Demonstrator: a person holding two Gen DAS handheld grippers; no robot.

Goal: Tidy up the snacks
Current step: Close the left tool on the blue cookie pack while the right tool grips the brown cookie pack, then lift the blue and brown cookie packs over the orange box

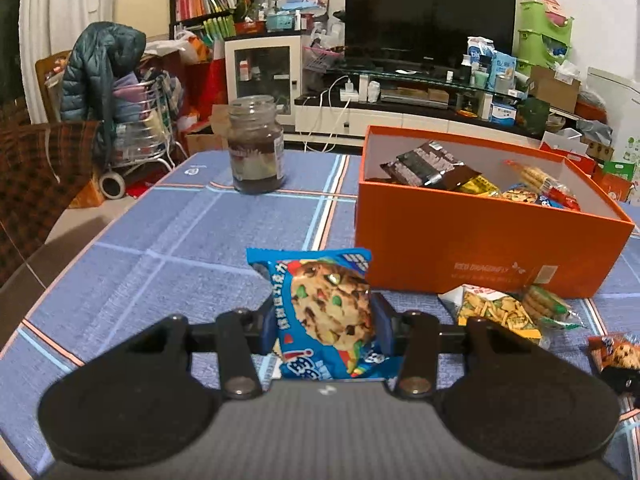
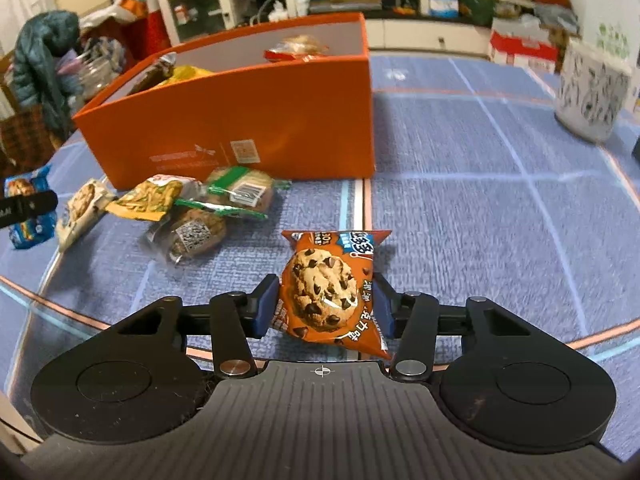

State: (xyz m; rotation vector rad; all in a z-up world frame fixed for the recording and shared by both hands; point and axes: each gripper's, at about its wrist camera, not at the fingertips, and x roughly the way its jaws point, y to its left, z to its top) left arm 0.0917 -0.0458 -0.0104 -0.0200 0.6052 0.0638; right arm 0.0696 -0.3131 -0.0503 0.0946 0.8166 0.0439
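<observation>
My left gripper (image 1: 326,330) is shut on a blue cookie packet (image 1: 328,312) and holds it above the table, left of and in front of the orange box (image 1: 472,240). My right gripper (image 2: 326,308) is shut on an orange chocolate-chip cookie packet (image 2: 330,292), in front of the same box (image 2: 248,120). The box holds several snack packets (image 1: 436,168). Loose snacks lie before it: a yellow packet (image 2: 154,196), green-striped biscuit packs (image 2: 240,192) and a clear-wrapped cookie (image 2: 192,236). The left gripper with its blue packet shows at the right wrist view's left edge (image 2: 28,204).
A glass jar (image 1: 256,146) stands at the table's far left. A white patterned container (image 2: 592,92) stands at the far right. The table has a blue checked cloth (image 1: 160,248) and a rounded edge. A chair and a cluttered living room lie beyond.
</observation>
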